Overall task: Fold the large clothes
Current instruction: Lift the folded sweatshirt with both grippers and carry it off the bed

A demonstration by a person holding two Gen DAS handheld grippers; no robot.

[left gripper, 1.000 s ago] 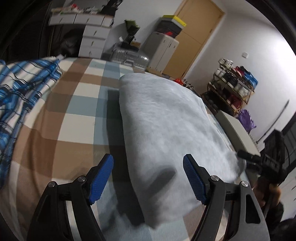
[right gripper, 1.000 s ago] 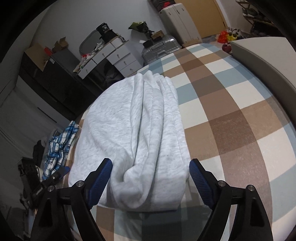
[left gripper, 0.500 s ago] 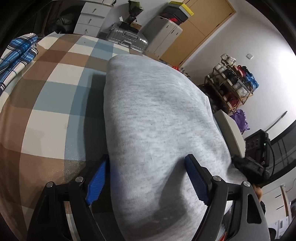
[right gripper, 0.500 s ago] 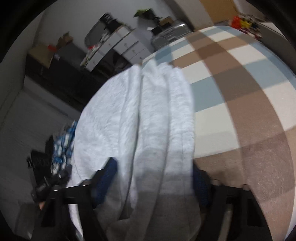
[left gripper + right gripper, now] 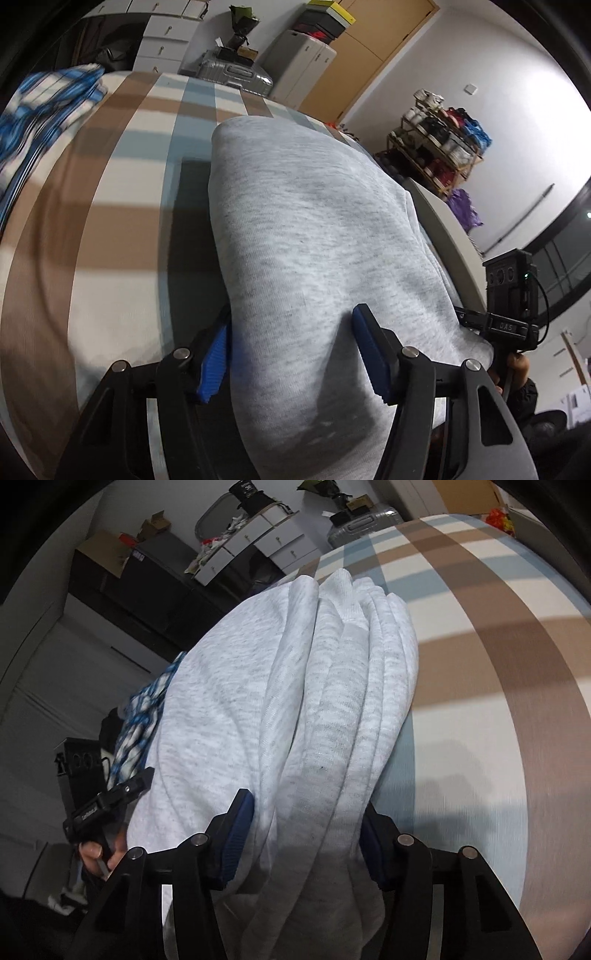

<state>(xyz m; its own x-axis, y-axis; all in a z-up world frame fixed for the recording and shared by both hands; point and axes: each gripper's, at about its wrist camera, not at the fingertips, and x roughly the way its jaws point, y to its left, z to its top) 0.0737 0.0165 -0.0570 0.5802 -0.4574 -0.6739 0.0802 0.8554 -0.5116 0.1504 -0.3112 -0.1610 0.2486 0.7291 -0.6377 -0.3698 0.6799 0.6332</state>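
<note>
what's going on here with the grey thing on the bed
A person is folding a grey garment on a checked bedspread, one hand-held gripper in each hand. The left hand-held gripper has just been closing and now pinches one end of the folded bundle; the right hand-held gripper clamps the other, layered end. A blue plaid garment lies further off.

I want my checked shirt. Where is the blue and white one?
The blue and white shirt lies at the bed's far left edge in the left wrist view, beyond the folded grey garment, near the white drawers.
</note>
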